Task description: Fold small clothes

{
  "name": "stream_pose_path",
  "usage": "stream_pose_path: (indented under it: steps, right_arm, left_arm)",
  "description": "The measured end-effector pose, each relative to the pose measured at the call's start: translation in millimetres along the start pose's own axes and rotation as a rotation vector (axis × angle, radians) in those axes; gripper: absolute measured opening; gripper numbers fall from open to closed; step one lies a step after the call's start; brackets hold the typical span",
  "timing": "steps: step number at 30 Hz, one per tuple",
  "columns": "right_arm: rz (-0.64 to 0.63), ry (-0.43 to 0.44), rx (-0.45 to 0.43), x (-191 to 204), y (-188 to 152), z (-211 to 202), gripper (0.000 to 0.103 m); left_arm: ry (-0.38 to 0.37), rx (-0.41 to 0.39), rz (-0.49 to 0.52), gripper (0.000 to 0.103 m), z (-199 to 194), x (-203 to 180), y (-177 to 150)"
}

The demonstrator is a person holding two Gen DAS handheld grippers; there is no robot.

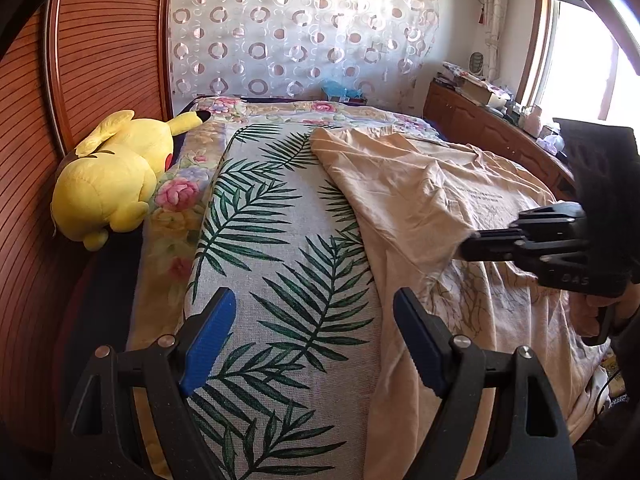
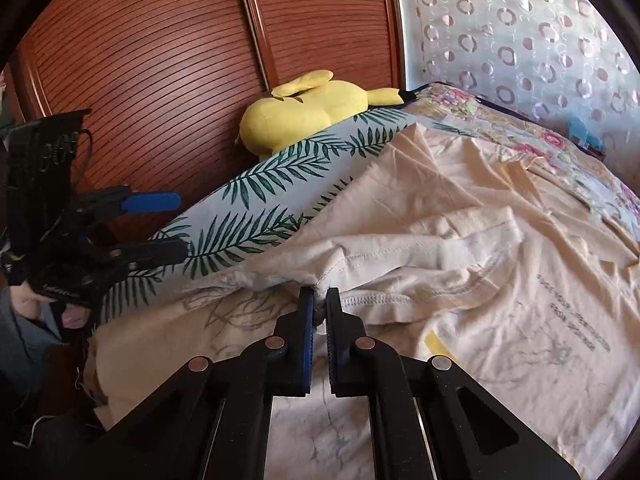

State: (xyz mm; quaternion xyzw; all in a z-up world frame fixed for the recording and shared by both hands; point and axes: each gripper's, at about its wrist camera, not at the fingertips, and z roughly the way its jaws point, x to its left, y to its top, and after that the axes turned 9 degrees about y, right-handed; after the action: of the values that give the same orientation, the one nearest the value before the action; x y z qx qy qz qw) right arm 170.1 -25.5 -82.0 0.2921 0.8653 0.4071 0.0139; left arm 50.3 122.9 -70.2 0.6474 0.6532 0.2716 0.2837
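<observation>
A cream T-shirt (image 1: 452,216) with a faint line print lies spread and rumpled on the right half of a leaf-print cloth (image 1: 280,248) on the bed. My left gripper (image 1: 314,312) is open and empty, low over the leaf cloth just left of the shirt's edge. My right gripper (image 2: 319,300) is shut on a bunched fold of the T-shirt (image 2: 480,272) at a stitched sleeve seam. It shows in the left wrist view (image 1: 468,245) coming in from the right, its tips on the shirt. The left gripper shows in the right wrist view (image 2: 172,226), open, at the left.
A yellow plush toy (image 1: 112,176) lies at the bed's left edge against a ribbed wooden wardrobe (image 1: 104,44). A floral bedspread (image 1: 176,208) lies under the leaf cloth. A wooden cabinet (image 1: 492,128) with clutter runs along the right, below a bright window. A patterned curtain (image 1: 296,28) hangs behind.
</observation>
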Motion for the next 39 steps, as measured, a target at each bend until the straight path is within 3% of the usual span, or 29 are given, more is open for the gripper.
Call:
stream_pose_path:
  steps: [6,8,10,16,22,34,37,39]
  right_arm:
    - [-0.002,-0.029,0.021,8.9,-20.3,-26.4,0.008]
    - [0.010,-0.035,0.016,6.5,-25.2,-31.8,0.021]
    - [0.029,-0.051,-0.002,2.6,-29.8,-40.7,0.041]
    - [0.078,-0.176,-0.064,-6.3,-52.8,-87.9,0.042]
    - [0.128,-0.322,-0.069,-21.0,-90.3,-127.3,0.042]
    - [0.301,-0.477,-0.158,-44.1,-159.3,-222.0,0.042]
    - [0.345,-0.538,-0.162,-50.8,-173.0,-246.6,0.050]
    - [0.373,-0.577,-0.166,-56.6,-177.9,-261.7,0.051]
  left_arm:
    - [-0.008,-0.005,0.010,0.082,0.1,-7.6,2.6]
    - [-0.014,-0.007,0.013,0.082,0.3,-12.2,4.0]
    - [-0.019,-0.009,0.023,0.082,0.2,-17.9,5.9]
    - [-0.036,-0.024,0.053,0.082,0.6,-39.3,16.7]
    - [-0.065,-0.029,0.091,0.082,5.6,-68.2,26.6]
    - [-0.119,0.003,0.151,0.082,32.5,-126.3,43.1]
    - [-0.116,0.025,0.176,0.082,45.0,-140.2,48.3]
    - [-0.121,0.040,0.184,0.082,52.9,-148.1,50.2]
